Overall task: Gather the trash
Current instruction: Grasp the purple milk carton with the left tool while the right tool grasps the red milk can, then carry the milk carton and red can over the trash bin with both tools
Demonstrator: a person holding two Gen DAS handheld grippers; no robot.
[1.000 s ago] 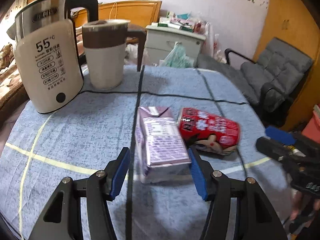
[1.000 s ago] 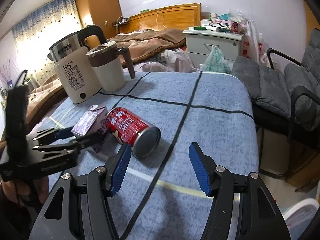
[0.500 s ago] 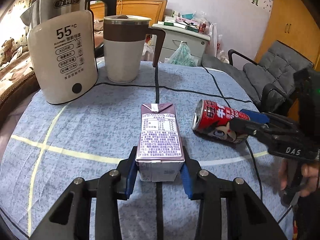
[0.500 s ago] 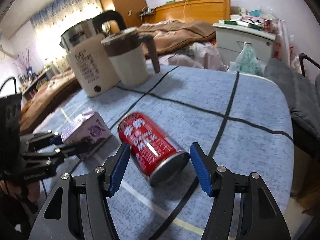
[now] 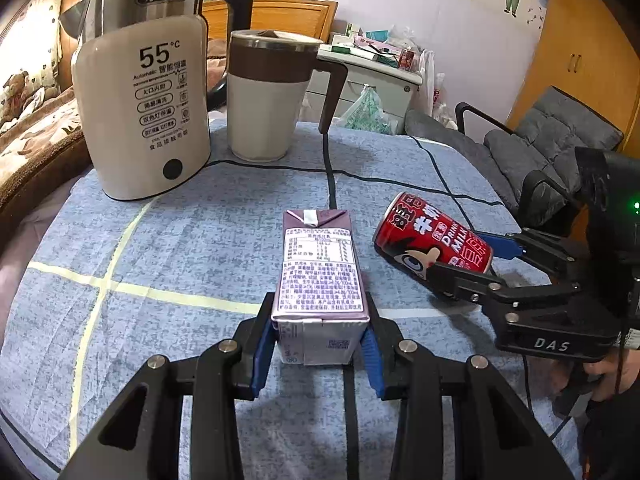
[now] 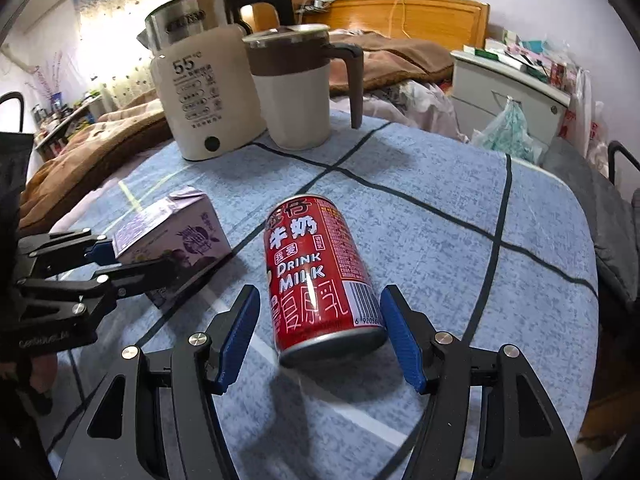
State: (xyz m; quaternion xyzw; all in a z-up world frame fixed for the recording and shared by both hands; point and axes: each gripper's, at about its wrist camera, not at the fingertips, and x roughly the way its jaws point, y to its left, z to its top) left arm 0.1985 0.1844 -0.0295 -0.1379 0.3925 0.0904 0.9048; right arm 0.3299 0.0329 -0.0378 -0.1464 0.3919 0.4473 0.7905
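Observation:
A purple milk carton (image 5: 318, 276) lies on the blue tablecloth. My left gripper (image 5: 318, 354) is shut on its near end, blue pads against both sides. It also shows in the right wrist view (image 6: 176, 240), held by the left gripper (image 6: 132, 264). A red milk can (image 6: 320, 272) lies on its side between the open fingers of my right gripper (image 6: 318, 336); the right pad is near the can's rim, the left pad stands apart. In the left wrist view the can (image 5: 432, 240) sits between the right gripper's fingers (image 5: 480, 264).
A cream electric kettle (image 5: 140, 112) and a white-and-brown lidded mug (image 5: 268, 100) stand at the table's far left. The kettle's black cord (image 5: 332, 172) runs across the cloth. A grey chair (image 5: 560, 148) is to the right, a bed behind.
My left gripper closed on the carton and still holds it. My right gripper moved forward around the red can, which now lies deeper between its open fingers.

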